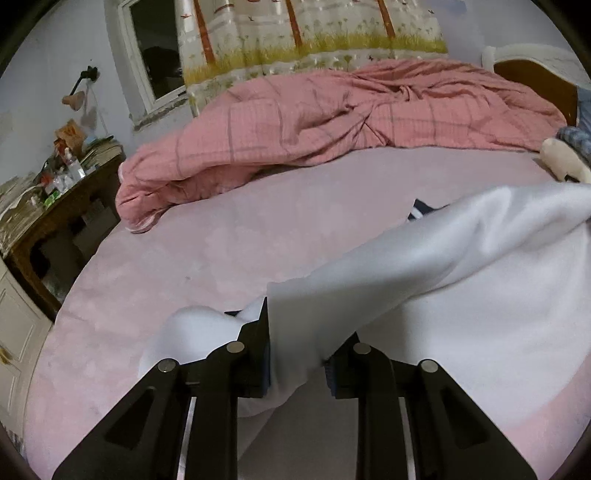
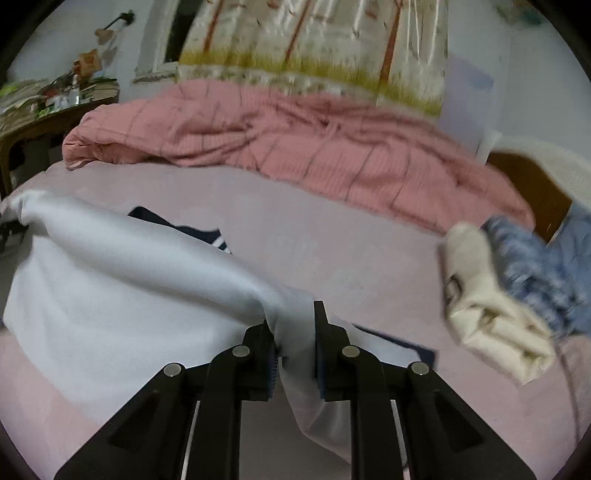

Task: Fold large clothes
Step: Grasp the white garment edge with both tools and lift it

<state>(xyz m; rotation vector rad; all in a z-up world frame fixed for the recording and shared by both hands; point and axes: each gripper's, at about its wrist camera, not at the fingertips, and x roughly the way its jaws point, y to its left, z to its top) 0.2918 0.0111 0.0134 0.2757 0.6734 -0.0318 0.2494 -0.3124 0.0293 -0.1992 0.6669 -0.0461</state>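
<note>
Both grippers, left (image 1: 295, 332) and right (image 2: 293, 328), pinch a white garment (image 1: 461, 266) stretched between them above a pink bed (image 1: 221, 240).

A white garment (image 1: 461, 258) with a navy, white-striped part (image 2: 207, 234) is seen on a pale pink sheet (image 1: 221, 240). The quilt (image 1: 332, 114) is done in salmon pink with a darker grid check, and the curtain (image 1: 314, 33) is printed with brown trunks over yellow-green grass.
</note>
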